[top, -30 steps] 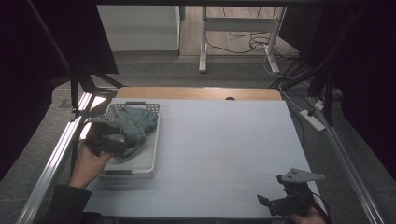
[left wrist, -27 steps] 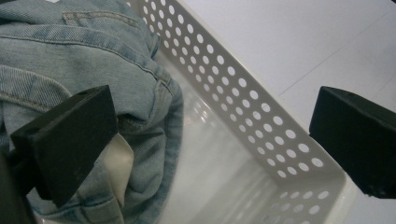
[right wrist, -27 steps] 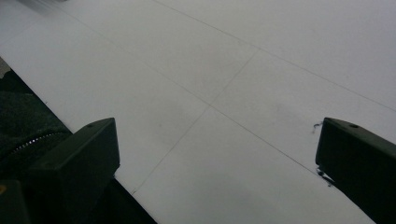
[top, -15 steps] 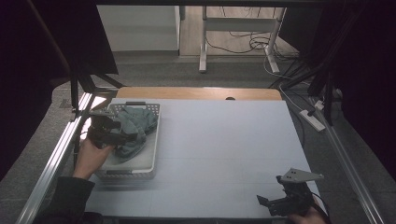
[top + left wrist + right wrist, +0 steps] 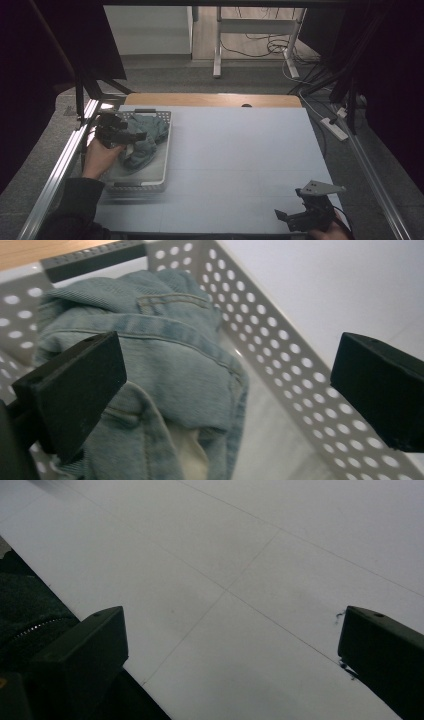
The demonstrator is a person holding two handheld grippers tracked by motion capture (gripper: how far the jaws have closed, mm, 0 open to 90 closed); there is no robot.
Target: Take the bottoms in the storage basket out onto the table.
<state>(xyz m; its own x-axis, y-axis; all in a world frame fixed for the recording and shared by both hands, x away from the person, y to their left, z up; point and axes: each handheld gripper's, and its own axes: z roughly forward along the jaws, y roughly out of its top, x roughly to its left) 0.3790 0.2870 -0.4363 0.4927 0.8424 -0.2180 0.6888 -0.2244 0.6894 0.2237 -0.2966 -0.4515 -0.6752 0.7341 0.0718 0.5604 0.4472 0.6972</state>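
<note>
The denim garment [image 5: 142,140] lies bunched in the white perforated basket [image 5: 165,150] at the left of the high view, on the pale bench [image 5: 240,160]. Your left claw [image 5: 131,136] has drawn back from deep in the heap toward the basket's upper left over the last second. Its jaws stand wide apart above the denim [image 5: 185,370], holding nothing, so the pickup is not yet made. Your right claw [image 5: 285,216] has stayed parked at the lower right of that view, equally wide open and empty.
</note>
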